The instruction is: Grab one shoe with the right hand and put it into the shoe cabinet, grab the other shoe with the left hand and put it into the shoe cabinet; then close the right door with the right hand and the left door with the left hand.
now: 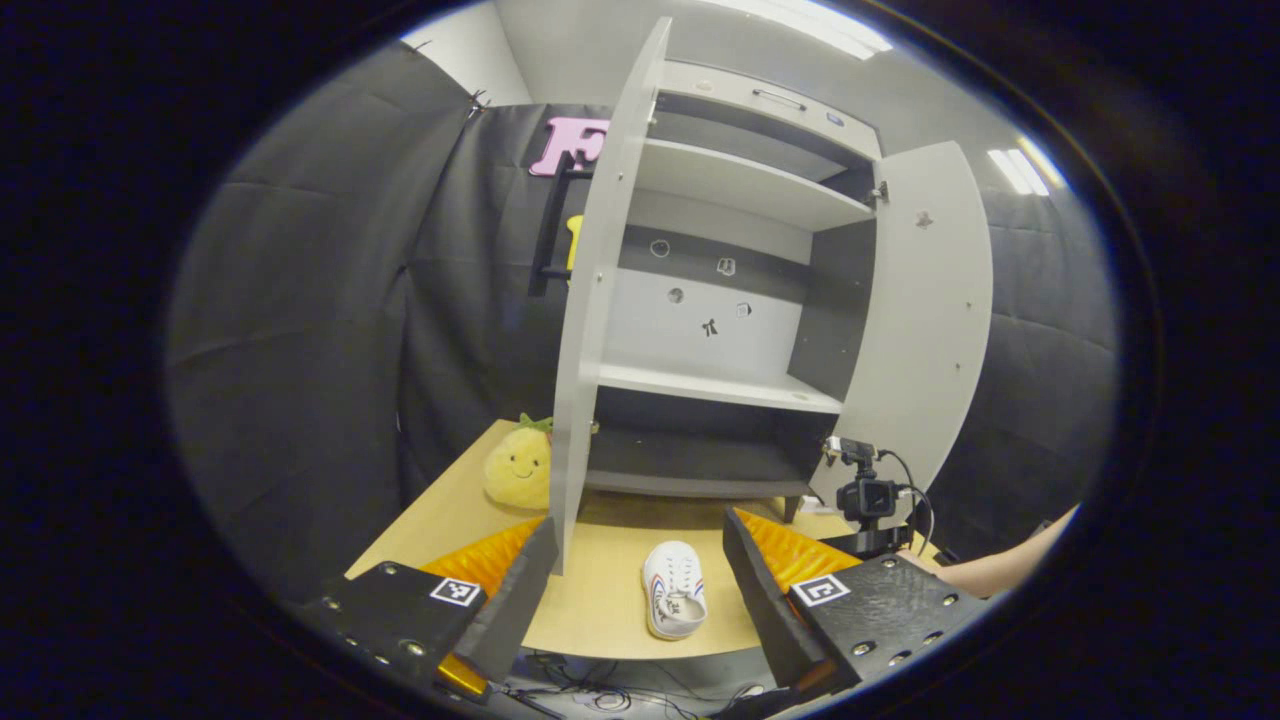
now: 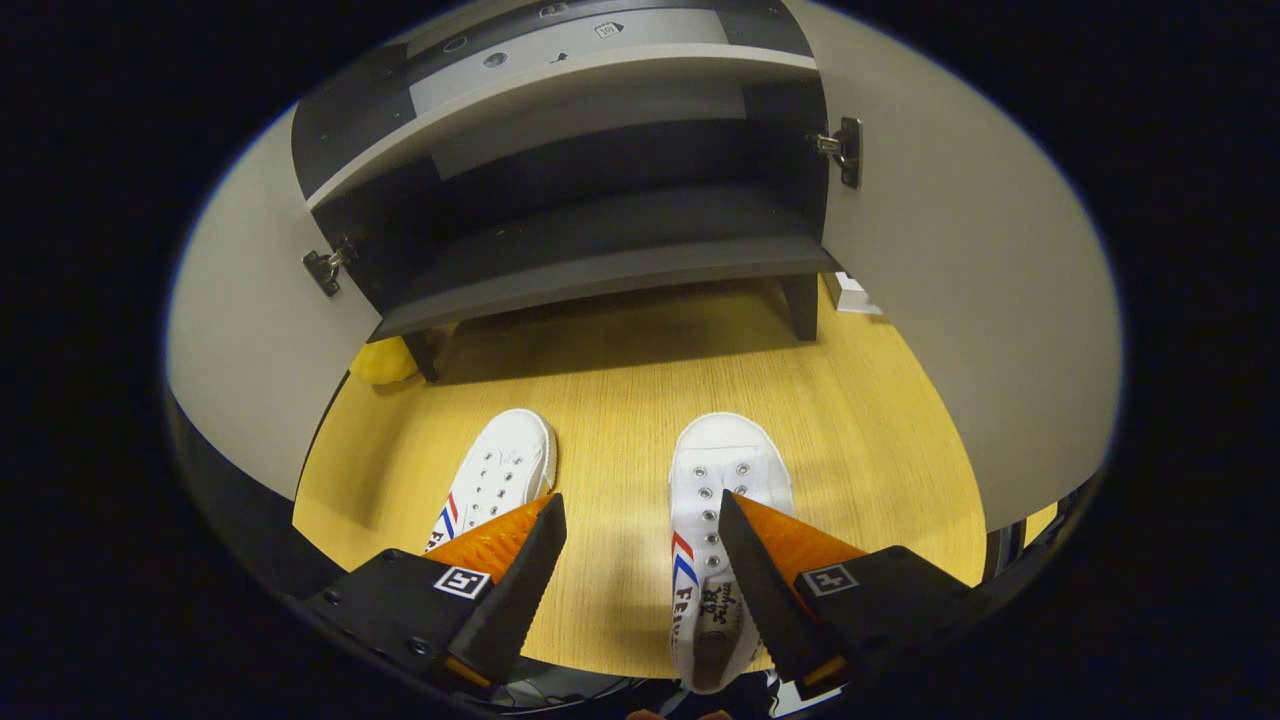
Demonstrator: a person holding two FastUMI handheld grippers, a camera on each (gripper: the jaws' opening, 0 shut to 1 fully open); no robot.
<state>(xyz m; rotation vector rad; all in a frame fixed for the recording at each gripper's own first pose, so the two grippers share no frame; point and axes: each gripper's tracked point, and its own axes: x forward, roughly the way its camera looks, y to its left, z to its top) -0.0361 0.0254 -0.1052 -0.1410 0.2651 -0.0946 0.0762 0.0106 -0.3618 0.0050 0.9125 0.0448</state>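
A yellow plush toy (image 1: 519, 466) with a smiling face sits on the wooden counter (image 1: 455, 500), near a small black camera (image 1: 866, 497).

My left gripper (image 1: 640, 560) hangs with fingers (image 1: 520, 590) spread wide, holding nothing. My right gripper (image 2: 640, 570) is likewise spread, nothing between its fingers (image 2: 760, 570), and tilted downward.

Bright overhead ceiling lights (image 1: 800, 25), sharp, fisheye-warped edges.
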